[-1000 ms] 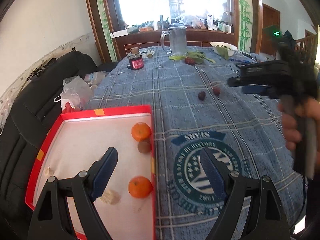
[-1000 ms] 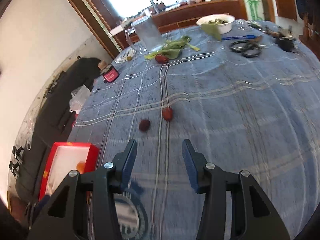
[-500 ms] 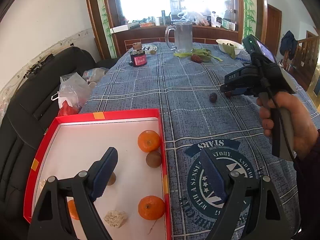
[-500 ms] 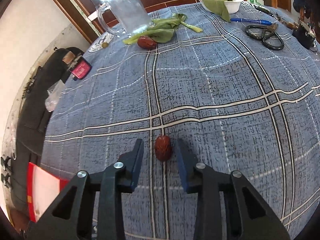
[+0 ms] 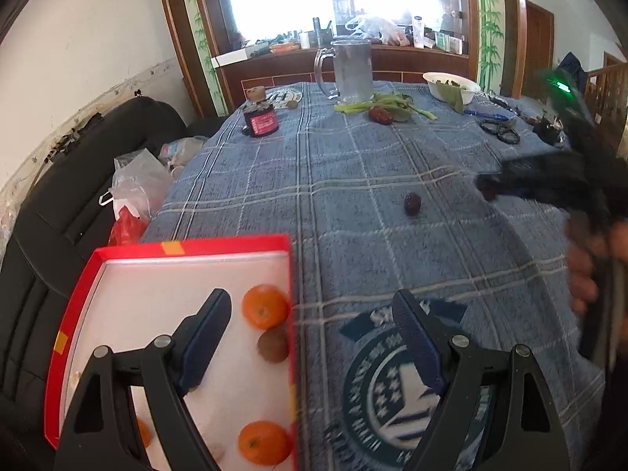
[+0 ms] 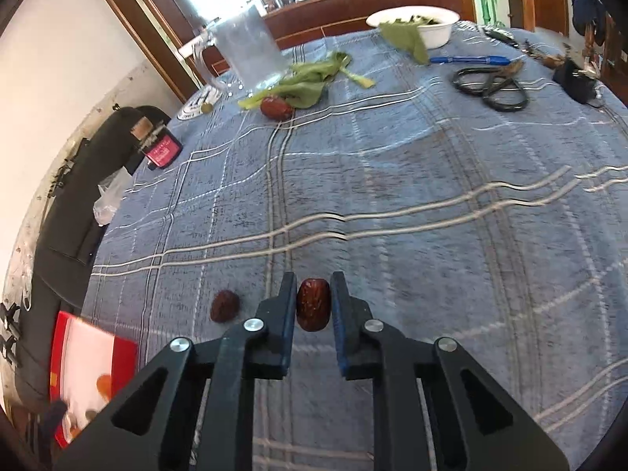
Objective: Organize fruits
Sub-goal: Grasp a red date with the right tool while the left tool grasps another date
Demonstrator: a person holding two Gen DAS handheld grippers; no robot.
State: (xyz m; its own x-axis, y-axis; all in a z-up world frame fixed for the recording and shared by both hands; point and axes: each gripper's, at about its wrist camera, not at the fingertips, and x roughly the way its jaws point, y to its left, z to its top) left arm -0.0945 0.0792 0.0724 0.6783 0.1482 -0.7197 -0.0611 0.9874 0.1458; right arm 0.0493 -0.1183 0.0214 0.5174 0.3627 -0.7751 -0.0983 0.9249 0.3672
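Note:
A red date (image 6: pixel 313 305) lies on the blue checked tablecloth, and my right gripper (image 6: pixel 313 279) is shut on it, one pad pressing each side. Just left of it sits a darker date (image 6: pixel 224 305) (image 5: pixel 412 203). A third date (image 6: pixel 276 108) rests by green leaves at the far end. My left gripper (image 5: pixel 311 296) hangs open and holds nothing, straddling the right edge of the red tray (image 5: pixel 219 244). In the tray lie two oranges (image 5: pixel 264 307) (image 5: pixel 263 442) and a brown fruit (image 5: pixel 273 344). The left wrist view shows the right gripper (image 5: pixel 486 188) blurred, in a hand (image 5: pixel 588 274).
A glass mug (image 5: pixel 351 70), a white bowl (image 6: pixel 416 27), scissors (image 6: pixel 490 86), a pen (image 6: pixel 471 59) and a small jar (image 5: pixel 260 117) stand toward the table's far end. Plastic bags (image 5: pixel 133 188) and a black seat (image 5: pixel 59 212) lie off the left edge.
My right gripper has come down over the red date and closed its jaws on it. The left gripper has drifted a little over the tray's edge and stays open.

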